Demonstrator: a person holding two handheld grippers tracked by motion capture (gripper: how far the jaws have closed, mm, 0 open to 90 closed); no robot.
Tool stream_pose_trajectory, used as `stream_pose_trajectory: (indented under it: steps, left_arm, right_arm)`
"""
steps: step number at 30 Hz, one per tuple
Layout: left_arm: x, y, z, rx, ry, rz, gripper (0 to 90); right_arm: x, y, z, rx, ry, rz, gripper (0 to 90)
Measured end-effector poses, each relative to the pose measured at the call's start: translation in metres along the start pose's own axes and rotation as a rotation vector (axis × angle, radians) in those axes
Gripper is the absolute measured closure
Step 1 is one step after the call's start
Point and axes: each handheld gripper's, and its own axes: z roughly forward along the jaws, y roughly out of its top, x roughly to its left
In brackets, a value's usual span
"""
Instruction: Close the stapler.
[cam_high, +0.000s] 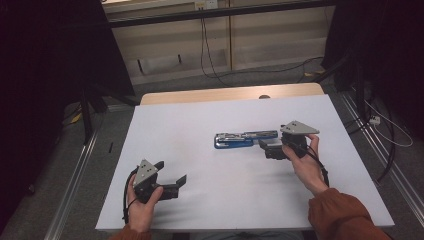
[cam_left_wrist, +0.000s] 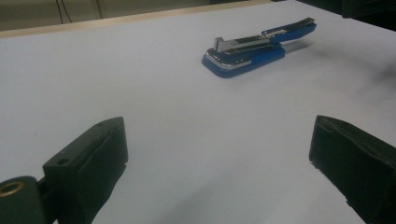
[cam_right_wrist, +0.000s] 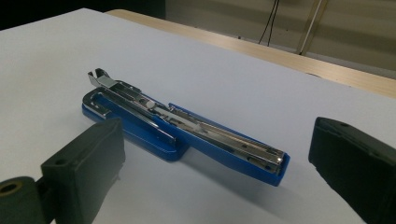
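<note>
Blue plastic and bright steel: a stapler (cam_high: 245, 139) lies flat on the white table (cam_high: 200, 125), swung open lengthwise, so the blue base and the cover arm stretch out end to end with the metal staple channel bare on top.

Right gripper (cam_high: 263, 146): jaws spread wide, nothing between them. In the right gripper view the stapler (cam_right_wrist: 182, 130) sits just ahead of the jaws, its near blue tip reaching toward the gap, not touching either pad. From the high view the gripper stands just beside the stapler's right end.

Left gripper (cam_high: 172, 178): also wide open, empty, held low over the table at the near left. Stapler (cam_left_wrist: 259, 46) well ahead of it and off to its right, far from contact.

Progress, by judgement: work looks to be at the approach stage. Stapler is not gripped, not lifted, and lies open. Right gripper is lined up near one end, so a grasp or a push on the cover arm seems the next step; the left one is not yet in play. Whether staples are loaded in the channel, cannot tell. Everything beyond the approach is still to do.
</note>
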Motion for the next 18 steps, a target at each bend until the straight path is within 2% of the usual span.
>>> stream_pose_trajectory:
  steps: [4,9,13,18]
  left_arm:
    - [0.001,0.000,-0.001,-0.007,0.012,-0.001,4.5]
    - [0.003,-0.002,-0.001,0.001,0.013,-0.005,4.2]
    - [0.004,-0.002,0.002,0.011,0.000,-0.011,4.2]
    - [0.002,0.000,0.004,0.011,-0.007,0.002,4.4]
  right_arm:
    - [-0.006,-0.005,-0.007,-0.017,-0.003,0.009,2.9]
    - [-0.015,-0.010,-0.013,-0.007,-0.017,0.030,3.0]
    - [-0.019,-0.012,-0.020,-0.003,-0.033,0.003,2.8]
    - [-0.026,-0.018,-0.026,-0.006,-0.065,0.017,1.4]
